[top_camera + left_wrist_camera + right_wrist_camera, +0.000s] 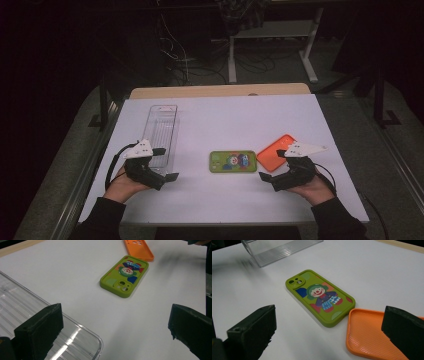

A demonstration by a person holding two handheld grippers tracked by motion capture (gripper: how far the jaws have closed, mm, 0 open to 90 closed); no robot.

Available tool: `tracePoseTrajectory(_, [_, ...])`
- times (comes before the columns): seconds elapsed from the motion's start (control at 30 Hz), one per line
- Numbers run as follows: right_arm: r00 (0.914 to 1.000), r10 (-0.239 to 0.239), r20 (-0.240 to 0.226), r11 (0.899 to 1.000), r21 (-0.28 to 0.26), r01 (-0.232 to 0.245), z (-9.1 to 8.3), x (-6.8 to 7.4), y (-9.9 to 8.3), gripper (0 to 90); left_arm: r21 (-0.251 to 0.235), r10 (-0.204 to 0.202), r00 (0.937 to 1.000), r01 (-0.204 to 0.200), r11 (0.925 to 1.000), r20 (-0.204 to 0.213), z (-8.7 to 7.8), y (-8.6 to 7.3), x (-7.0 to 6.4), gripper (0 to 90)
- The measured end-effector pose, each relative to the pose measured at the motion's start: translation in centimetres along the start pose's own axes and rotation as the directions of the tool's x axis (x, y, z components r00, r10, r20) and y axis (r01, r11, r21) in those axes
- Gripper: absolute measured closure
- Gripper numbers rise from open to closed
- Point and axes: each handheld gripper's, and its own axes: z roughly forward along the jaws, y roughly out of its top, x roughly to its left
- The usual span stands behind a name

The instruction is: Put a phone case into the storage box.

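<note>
Green phone case (233, 161) lies flat mid-surface, the orange case (276, 152) just right, the clear tray (162, 134) left. My left gripper (166, 163) and right gripper (272, 164) flank it, jaws apart, empty. Likely an approach step; next I must close in.

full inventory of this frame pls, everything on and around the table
green phone case: 1, green with a clown picture, table centre, printed back up
orange phone case: 1, orange, right of the green one, open side up
clear tray: 1, transparent ribbed plastic, left part of table, empty
table: 1, white top with a wooden strip at the far edge
desk frame: 1, white legs, on the floor beyond the table
cables: several, on the dark floor behind
left gripper: 1, black, jaws open, at the tray's near end
right gripper: 1, black, jaws open, at the orange case
hands and dark sleeves: 2, bottom edge
</note>
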Motion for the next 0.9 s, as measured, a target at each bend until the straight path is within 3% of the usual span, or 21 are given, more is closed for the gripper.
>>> tracePoseTrajectory(0.27, [0.9996, 0.005, 0.029, 1.000, 0.029, -0.006, 0.3, -0.2, 0.5, 0.0, 0.016, 0.021, 0.9998, -0.021, 0.9997, -0.007, 0.0, 0.2, 0.0, 0.0])
tracePoseTrajectory(0.5, [0.9981, -0.002, 0.061, 0.999, 0.050, -0.001, 1.0, -1.4, 1.6, 1.0, 0.024, 0.011, 0.9999, -0.011, 0.9997, -0.013, 0.0, 0.2, 0.0, 0.0])
tracePoseTrajectory(0.9, [0.9934, 0.053, 0.102, 0.993, 0.102, -0.063, 3.1, -3.4, 4.3, 9.3, 0.014, -0.001, 0.9999, 0.002, 0.9999, -0.015, 0.0, 0.2, 0.1, 0.0])
